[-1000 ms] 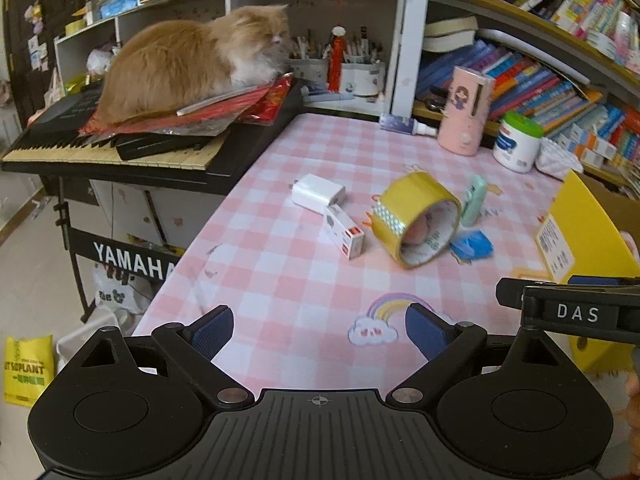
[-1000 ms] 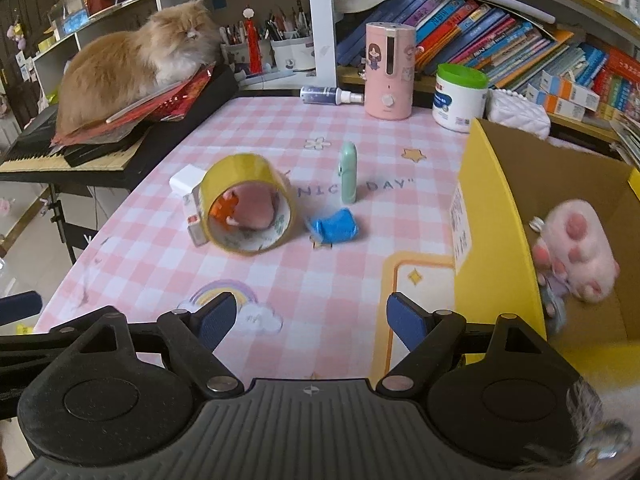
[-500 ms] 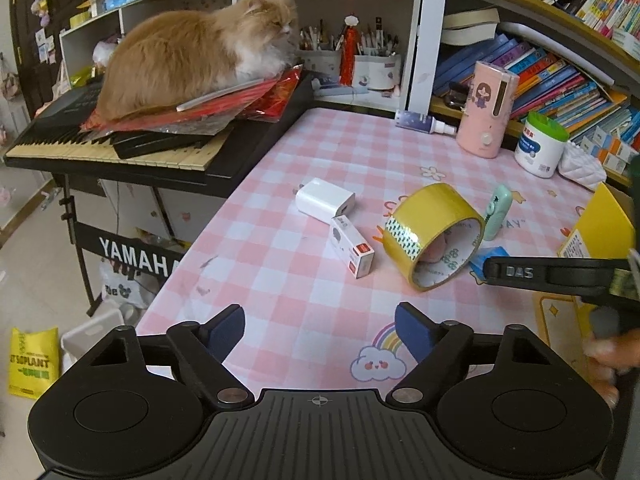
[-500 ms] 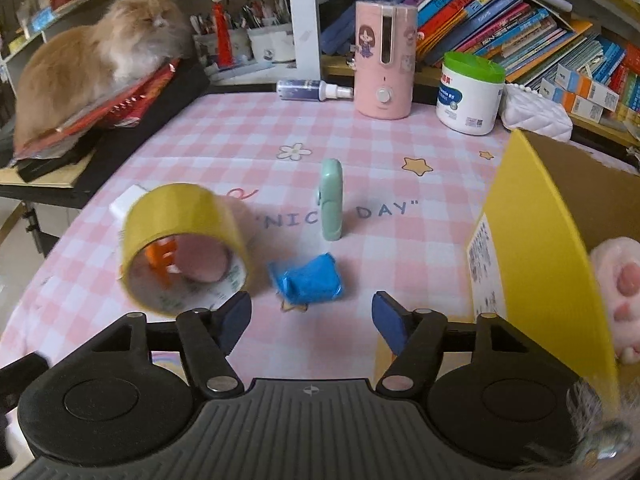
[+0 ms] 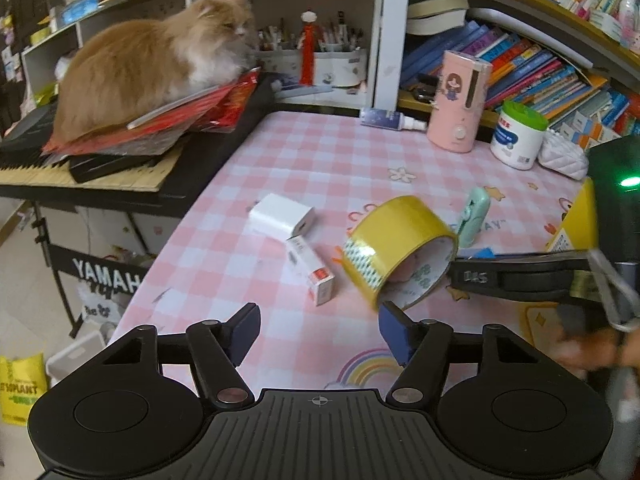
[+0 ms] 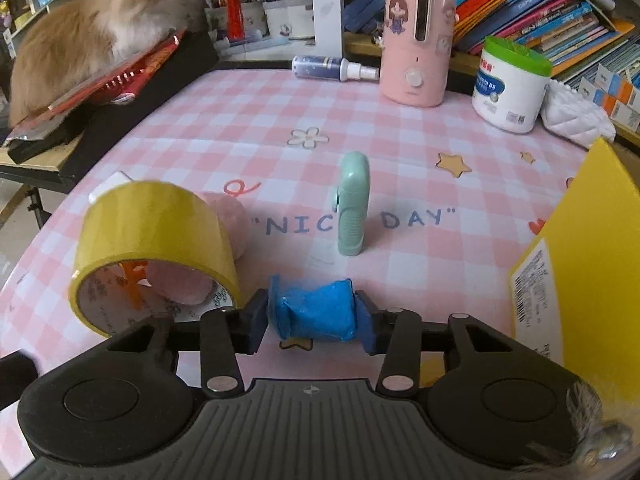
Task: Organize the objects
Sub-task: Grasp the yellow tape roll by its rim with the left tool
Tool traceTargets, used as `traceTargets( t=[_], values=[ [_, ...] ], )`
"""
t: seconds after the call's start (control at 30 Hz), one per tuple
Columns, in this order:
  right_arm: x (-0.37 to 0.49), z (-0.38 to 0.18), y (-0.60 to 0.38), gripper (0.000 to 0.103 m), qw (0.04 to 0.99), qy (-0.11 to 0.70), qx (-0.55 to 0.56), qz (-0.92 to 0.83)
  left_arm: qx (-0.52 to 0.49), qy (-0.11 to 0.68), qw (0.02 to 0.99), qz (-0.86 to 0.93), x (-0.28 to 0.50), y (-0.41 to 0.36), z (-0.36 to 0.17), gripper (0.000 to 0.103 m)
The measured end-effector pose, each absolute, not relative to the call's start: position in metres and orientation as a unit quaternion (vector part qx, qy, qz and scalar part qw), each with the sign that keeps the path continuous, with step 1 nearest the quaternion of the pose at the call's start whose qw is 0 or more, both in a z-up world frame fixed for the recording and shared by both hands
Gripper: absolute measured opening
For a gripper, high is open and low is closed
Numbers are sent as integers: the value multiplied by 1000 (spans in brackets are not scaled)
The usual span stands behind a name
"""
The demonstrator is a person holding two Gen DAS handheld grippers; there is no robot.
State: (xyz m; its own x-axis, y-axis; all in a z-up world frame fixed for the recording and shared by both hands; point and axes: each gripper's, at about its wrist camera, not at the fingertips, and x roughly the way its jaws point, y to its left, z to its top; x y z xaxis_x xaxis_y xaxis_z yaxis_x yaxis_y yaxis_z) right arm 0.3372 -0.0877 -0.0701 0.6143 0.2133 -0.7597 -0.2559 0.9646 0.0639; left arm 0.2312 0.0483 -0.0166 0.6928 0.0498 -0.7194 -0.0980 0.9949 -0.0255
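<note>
My right gripper [image 6: 311, 328] has its jaws on both sides of a blue wrapped packet [image 6: 314, 314] on the pink checked table; the pads touch its ends. A yellow tape roll [image 6: 154, 248] lies on its side just left of it, with a mint green device [image 6: 353, 204] beyond. My left gripper [image 5: 318, 334] is open and empty above the table's near edge. Ahead of it lie a white charger [image 5: 280, 221], a small white and red box [image 5: 310, 270] and the tape roll [image 5: 394, 246]. The right gripper's body [image 5: 520, 276] crosses the left wrist view at the right.
A yellow cardboard box [image 6: 592, 264] stands at the right. A pink humidifier [image 6: 416, 36], a white tub with green lid [image 6: 510, 84] and a spray bottle [image 6: 332, 69] stand at the back. A cat [image 5: 152, 68] sits on a keyboard [image 5: 80, 168] at the left.
My right gripper moved forward and down to the blue packet and closed its jaws around it. The left gripper shifted slightly nearer the tape roll and stayed open.
</note>
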Motion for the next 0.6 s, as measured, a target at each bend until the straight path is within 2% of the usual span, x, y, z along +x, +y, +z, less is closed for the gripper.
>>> traceTargets(
  t=[0.17, 0.27, 0.4, 0.47, 0.53, 0.6],
  values=[
    [322, -37, -101, 40, 918, 376, -18, 124, -12, 395, 919, 18, 255, 33, -27, 62],
    [312, -19, -109, 40, 928, 352, -5, 120, 13, 397, 918, 20, 268, 20, -33, 50],
    [300, -6, -117, 40, 935, 333, 4, 120, 33, 391, 919, 28, 280, 11, -40, 25],
    [294, -3, -120, 40, 936, 331, 3, 119, 36, 385, 922, 30, 282, 12, -41, 20],
    [290, -1, -123, 40, 935, 334, 4, 119, 18, 385, 922, 35, 279, 18, -38, 8],
    [285, -1, -126, 41, 932, 341, 9, 121, 4, 385, 923, 23, 271, 23, -34, 8]
  ],
)
